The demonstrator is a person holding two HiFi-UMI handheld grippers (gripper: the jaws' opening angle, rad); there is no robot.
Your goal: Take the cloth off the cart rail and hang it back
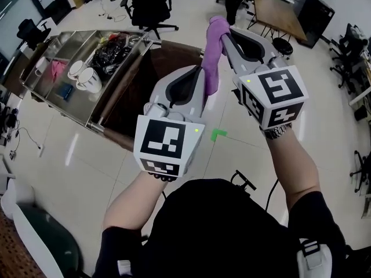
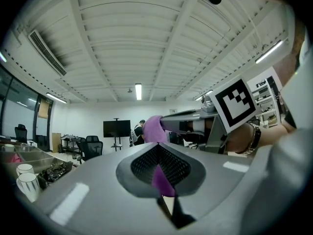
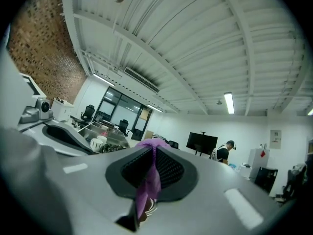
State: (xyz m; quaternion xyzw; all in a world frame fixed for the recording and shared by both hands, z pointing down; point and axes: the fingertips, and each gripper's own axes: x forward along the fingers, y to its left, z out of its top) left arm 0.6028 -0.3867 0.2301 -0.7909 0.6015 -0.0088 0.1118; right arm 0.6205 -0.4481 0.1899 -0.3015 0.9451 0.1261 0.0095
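A purple cloth (image 1: pixel 212 54) hangs in the air between my two grippers, away from the cart. My right gripper (image 1: pixel 219 26) is shut on its top end, which bunches over the jaw tips. My left gripper (image 1: pixel 204 74) is shut on a lower part of it. In the left gripper view the cloth (image 2: pixel 161 177) runs down between the closed pads of the left gripper (image 2: pixel 157 147), and the right gripper (image 2: pixel 183 120) shows beyond, with cloth at its tip. In the right gripper view the cloth (image 3: pixel 149 180) is pinched in the right gripper (image 3: pixel 152 149). The cart rail (image 1: pixel 119 88) lies lower left, bare.
The steel cart (image 1: pixel 58 91) holds white cups (image 1: pixel 84 77), a black bag (image 1: pixel 113 54) and a pink item (image 1: pixel 58 68). Office chairs (image 1: pixel 148 4) and a desk (image 1: pixel 281 13) stand beyond. A green marker (image 1: pixel 218 134) is on the floor. A person (image 3: pixel 225 153) stands far off.
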